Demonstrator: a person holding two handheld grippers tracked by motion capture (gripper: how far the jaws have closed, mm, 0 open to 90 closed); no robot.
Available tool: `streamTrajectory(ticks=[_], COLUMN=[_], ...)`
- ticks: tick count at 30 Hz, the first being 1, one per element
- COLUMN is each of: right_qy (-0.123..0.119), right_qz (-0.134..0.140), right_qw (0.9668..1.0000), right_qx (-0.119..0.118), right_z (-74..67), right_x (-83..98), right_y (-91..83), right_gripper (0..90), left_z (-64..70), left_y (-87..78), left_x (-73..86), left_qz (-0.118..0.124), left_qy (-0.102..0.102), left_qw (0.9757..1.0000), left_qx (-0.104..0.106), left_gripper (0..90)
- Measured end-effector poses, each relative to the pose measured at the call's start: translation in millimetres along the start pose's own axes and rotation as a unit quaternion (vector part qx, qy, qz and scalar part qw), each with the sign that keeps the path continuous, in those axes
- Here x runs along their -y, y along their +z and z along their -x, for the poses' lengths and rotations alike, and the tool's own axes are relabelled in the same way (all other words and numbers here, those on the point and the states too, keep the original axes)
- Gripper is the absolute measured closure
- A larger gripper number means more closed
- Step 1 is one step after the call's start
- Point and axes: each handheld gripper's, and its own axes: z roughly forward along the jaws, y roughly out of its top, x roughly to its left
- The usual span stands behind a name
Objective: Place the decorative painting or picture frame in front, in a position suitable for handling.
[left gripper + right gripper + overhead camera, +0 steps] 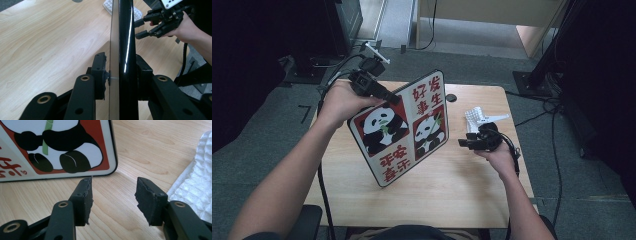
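Observation:
A flat panel (402, 130) printed with two pandas and red characters stands tilted on one lower corner on the wooden table (452, 200). My left gripper (383, 94) straddles its upper left edge. In the left gripper view the panel (122, 50) runs edge-on between the jaws of my left gripper (120, 57); the right pad lies against its black back, and a narrow gap shows at the left pad. My right gripper (464, 143) hovers open and empty just right of the panel. In the right gripper view, my right gripper (113, 192) points at the panel's rounded corner (110, 167).
A white quilted cloth (477, 117) lies on the table behind the right hand, also seen as the cloth (197, 182) beside the right jaw. A small dark round disc (451, 97) sits near the table's far edge. Cables and stands surround the table.

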Motion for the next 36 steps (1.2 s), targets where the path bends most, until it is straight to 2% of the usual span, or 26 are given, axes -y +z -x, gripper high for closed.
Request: streamTrajectory(ticks=[2, 5, 16, 19, 22, 25, 28, 29, 30, 32, 34, 36], right_qy=[0.000, 0.002, 0.000, -0.001, 0.000, -0.001, -0.002, 0.001, 0.001, 0.003, 0.002, 0.008], right_qz=[0.001, 0.003, 0.000, -0.001, -0.002, -0.001, 0.002, 0.004, 0.004, 0.006, 0.008, 0.008], right_qw=[1.0000, 1.0000, 1.0000, 1.0000, 1.0000, 1.0000, 1.0000, 1.0000, 1.0000, 1.0000, 0.9999, 0.9999], right_qx=[0.001, 0.002, 0.002, 0.002, 0.001, 0.001, 0.002, 0.001, 0.001, 0.003, 0.006, 0.013], right_z=[0.6, 1.7, 1.1, 0.8, 0.6, 1.0, 1.8, 2.1, 2.1, 4.1, 7.2, 11.1], right_x=[0.1, 0.3, 0.2, 0.2, 0.2, 0.1, 0.1, 0.1, 0.1, -0.2, -0.6, -0.7], right_y=[-0.6, -1.2, -0.3, 0.1, 0.5, -0.1, -0.6, -1.2, -1.2, -2.6, -3.5, -5.7], right_gripper=[47.6, 47.7, 47.7, 47.7, 47.8, 47.8, 47.8, 47.8, 47.8, 47.8, 47.8, 47.8], left_z=[0.0, -2.5, -9.8, -9.9, -7.4, -6.5, -7.2, -7.2, -7.2, -5.4, -5.5, -7.0], left_y=[0.0, 0.5, 3.3, 4.4, 6.3, 4.9, 3.6, 0.9, 0.9, -2.3, -3.1, -7.2], left_x=[-0.1, -0.6, -2.7, -3.3, -5.0, -4.6, -3.7, -2.0, -2.0, 1.4, 2.4, 7.8], left_qz=[-0.001, -0.004, -0.022, -0.026, -0.038, -0.026, -0.020, -0.009, -0.009, 0.006, 0.008, 0.020], left_qy=[0.000, -0.015, -0.033, -0.033, -0.023, -0.016, -0.020, -0.016, -0.016, 0.001, 0.004, 0.005], left_qw=[1.0000, 0.9999, 0.9992, 0.9990, 0.9989, 0.9995, 0.9996, 0.9998, 0.9998, 1.0000, 0.9999, 0.9998], left_qx=[0.000, -0.003, -0.004, -0.012, -0.018, -0.011, -0.008, -0.006, -0.006, -0.003, -0.005, -0.003], left_gripper=[65.8, 60.7, 47.6, 44.8, 42.8, 40.5, 38.4, 37.7, 36.9, 36.2, 35.8, 35.6])
